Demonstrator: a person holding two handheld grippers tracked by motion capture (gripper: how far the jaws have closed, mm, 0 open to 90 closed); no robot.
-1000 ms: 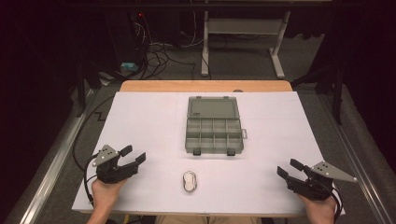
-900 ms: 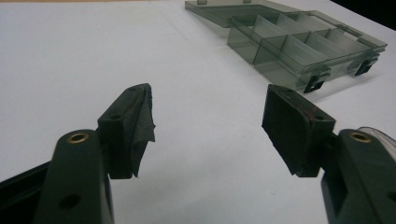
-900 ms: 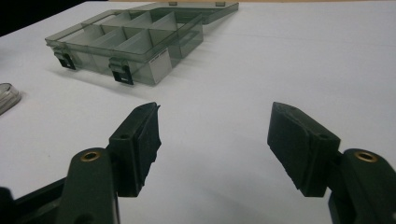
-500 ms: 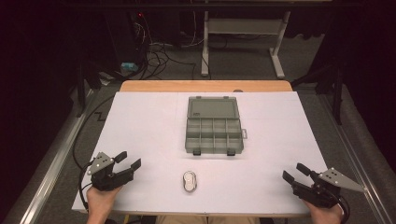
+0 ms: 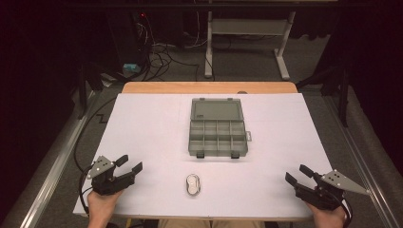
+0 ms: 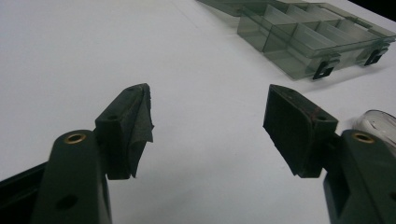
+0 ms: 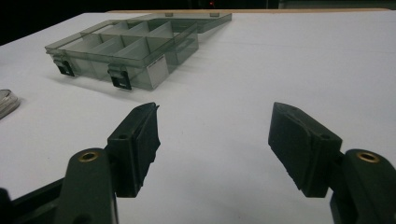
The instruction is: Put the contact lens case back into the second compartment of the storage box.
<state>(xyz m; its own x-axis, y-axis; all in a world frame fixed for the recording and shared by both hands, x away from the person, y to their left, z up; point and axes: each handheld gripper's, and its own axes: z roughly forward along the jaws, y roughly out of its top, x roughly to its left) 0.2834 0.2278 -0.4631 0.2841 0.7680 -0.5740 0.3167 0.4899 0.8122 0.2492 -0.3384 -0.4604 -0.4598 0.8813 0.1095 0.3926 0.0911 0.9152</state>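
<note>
Right now both grippers sit low on the white counter (image 5: 157, 128), each with its jaws spread wide and nothing between them. Seen from above, the left gripper (image 5: 129, 164) is at about 8 o'clock on the counter, held in a hand (image 5: 100, 204) at the near edge, its jaws aimed toward 2 o'clock. The right gripper (image 5: 299, 174) is at about 4 o'clock, near the near right corner, jaws aimed toward 10 o'clock, with its grey plate (image 5: 343, 181) on top.

Between them, at 6 o'clock and well apart from both, lies a small clear case (image 5: 192, 184), oval and flat on the counter. In the left gripper view its edge (image 6: 379, 122) peeks out just behind the right-hand jaw, at 3 o'clock; in the right gripper view a sliver of it (image 7: 7, 103) shows at 9 o'clock.

At the middle of the counter, toward 12 o'clock from the case, a grey see-through box (image 5: 217, 137) lies open, its lid (image 5: 216, 109) folded back flat on the far side. Its compartments look bare, and two dark latches (image 5: 199, 155) hang on its near wall. The left gripper view shows the box (image 6: 299, 37) at 1 o'clock; the right gripper view shows it (image 7: 126, 46) at 11 o'clock.
</note>
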